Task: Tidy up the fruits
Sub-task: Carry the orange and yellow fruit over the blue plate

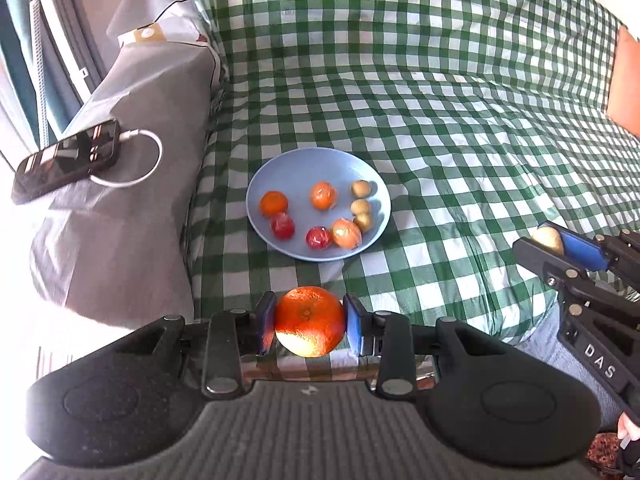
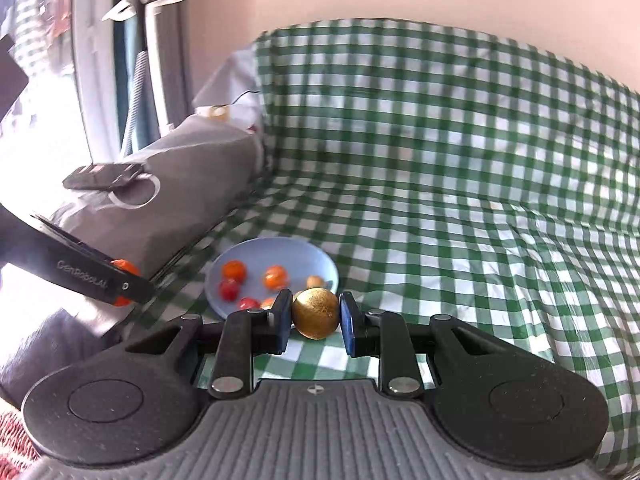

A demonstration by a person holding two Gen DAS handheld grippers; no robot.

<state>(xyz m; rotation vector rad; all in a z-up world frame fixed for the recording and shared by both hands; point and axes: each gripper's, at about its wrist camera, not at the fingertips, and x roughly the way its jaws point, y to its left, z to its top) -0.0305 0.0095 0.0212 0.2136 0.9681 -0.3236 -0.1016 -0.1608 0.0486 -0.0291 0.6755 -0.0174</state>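
I can read two markings. White letters "DAS" run along the black body of the right gripper point(image 1: 558, 242), seen from my left wrist camera. "GenRobot.AI" is printed in grey on the black side of the left gripper point(image 2: 120, 282), seen from my right wrist camera.

In the right wrist view the left gripper point(image 2: 124, 282) hides most of the orange point(image 2: 127, 267) it carries, and the near rim of the blue plate point(image 2: 280, 246) sits behind the right gripper point(image 2: 316, 314). In the left wrist view the phone point(image 1: 66, 160) at the left and the orange cushion point(image 1: 624, 84) at the right edge are both cut off. The window area, upper left of both frames, is washed out.
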